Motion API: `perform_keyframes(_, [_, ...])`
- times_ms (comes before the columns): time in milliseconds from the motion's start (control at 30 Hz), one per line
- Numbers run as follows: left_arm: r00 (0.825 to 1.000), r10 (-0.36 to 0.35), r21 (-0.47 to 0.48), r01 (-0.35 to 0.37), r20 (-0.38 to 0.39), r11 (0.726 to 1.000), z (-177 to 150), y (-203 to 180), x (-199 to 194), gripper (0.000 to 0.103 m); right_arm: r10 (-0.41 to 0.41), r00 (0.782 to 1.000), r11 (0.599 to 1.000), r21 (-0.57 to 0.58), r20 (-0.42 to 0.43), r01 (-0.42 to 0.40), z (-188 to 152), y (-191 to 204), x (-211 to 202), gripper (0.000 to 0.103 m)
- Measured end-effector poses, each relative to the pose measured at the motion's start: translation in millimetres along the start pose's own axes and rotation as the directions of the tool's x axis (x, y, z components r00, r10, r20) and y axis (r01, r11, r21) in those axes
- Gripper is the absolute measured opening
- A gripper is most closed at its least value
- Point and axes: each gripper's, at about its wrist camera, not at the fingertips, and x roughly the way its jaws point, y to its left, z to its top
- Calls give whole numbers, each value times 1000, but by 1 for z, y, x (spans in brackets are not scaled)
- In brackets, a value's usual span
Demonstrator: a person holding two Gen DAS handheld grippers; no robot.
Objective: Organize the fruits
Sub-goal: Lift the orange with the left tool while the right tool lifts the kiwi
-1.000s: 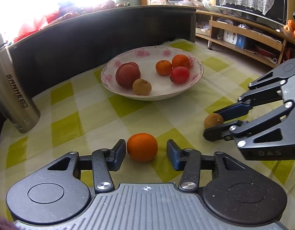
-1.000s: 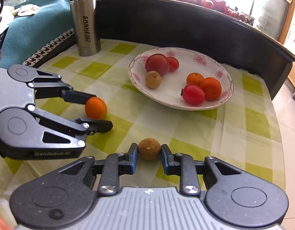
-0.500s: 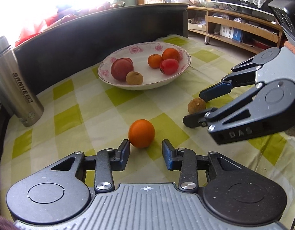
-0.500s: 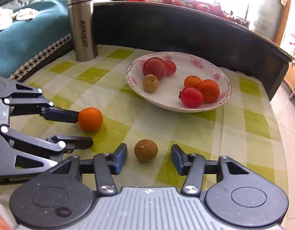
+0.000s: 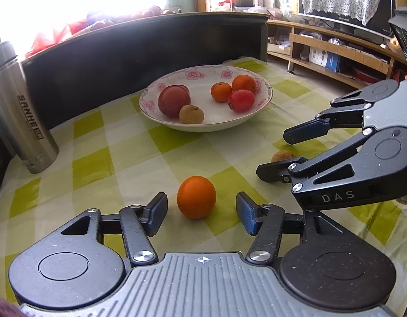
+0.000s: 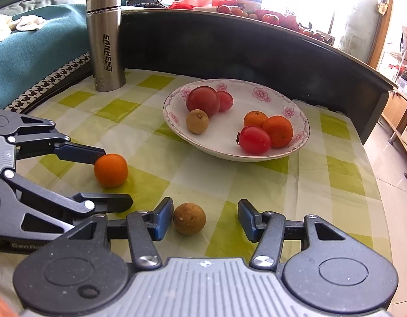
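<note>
Left gripper (image 5: 201, 212) low over the green checked tablecloth (image 5: 97, 142), jaws wide open, orange (image 5: 196, 196) lying between the fingers, touching neither

Right gripper (image 6: 205, 219) just beside, jaws open too, small brown fruit (image 6: 189, 218) on the cloth between them, very near the left finger, contact not clear

Behind, flowered bowl (image 6: 296, 113) with six fruits inside; steel flask (image 6: 106, 42) upright at the far corner
</note>
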Motion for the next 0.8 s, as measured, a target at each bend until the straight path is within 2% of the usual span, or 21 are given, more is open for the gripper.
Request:
perform_keyframes(67, [1000,0,8,0,0,1000,1,-2,0,62,10,1000,1000,-1,0,-10,-1,1,-1,48])
perform_keyframes(233, [999,-43,13,43,-17,999,4,-4,-1,42,20,999,1000,5,-30,-20,2,7,-4,31])
perform_keyframes(300, [998,-54,21,55,-23,998,5,-6,-1,39,29,999,1000,8,-42,-29,2,8,-6,31])
perform_keyframes(800, [999,-44,67,46,-28,997,7,-17,-3,38,35,998,999,19,-59,-34,5,10,-11,31])
